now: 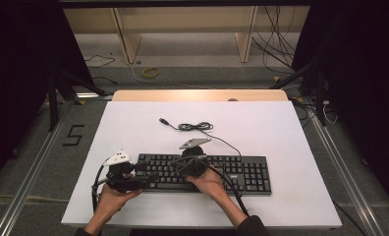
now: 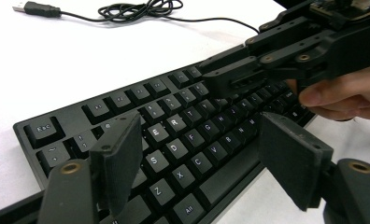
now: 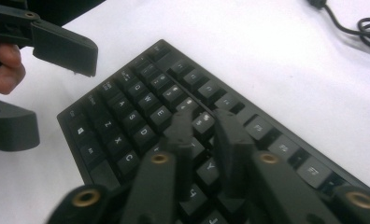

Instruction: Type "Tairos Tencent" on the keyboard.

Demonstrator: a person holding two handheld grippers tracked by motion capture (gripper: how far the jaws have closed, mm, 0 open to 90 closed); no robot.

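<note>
Black plastic full-size keyboard lies flat across the near middle of the white bench, its long edge running side to side. Its thin black cable is bundled in a loose coil on the bench just behind it, ending in a USB plug that lies free.

Over the keyboard's left end hovers the left claw, held in the person's left hand. Its jaws stand wide apart with nothing between them but the letter keys below.

Held in the right hand, the right claw sits over the keyboard's middle-left keys. Its jaws are drawn nearly together, a narrow gap left between the tips, which hang just above or on a key in the upper letter rows; whether they touch it cannot be told
</note>
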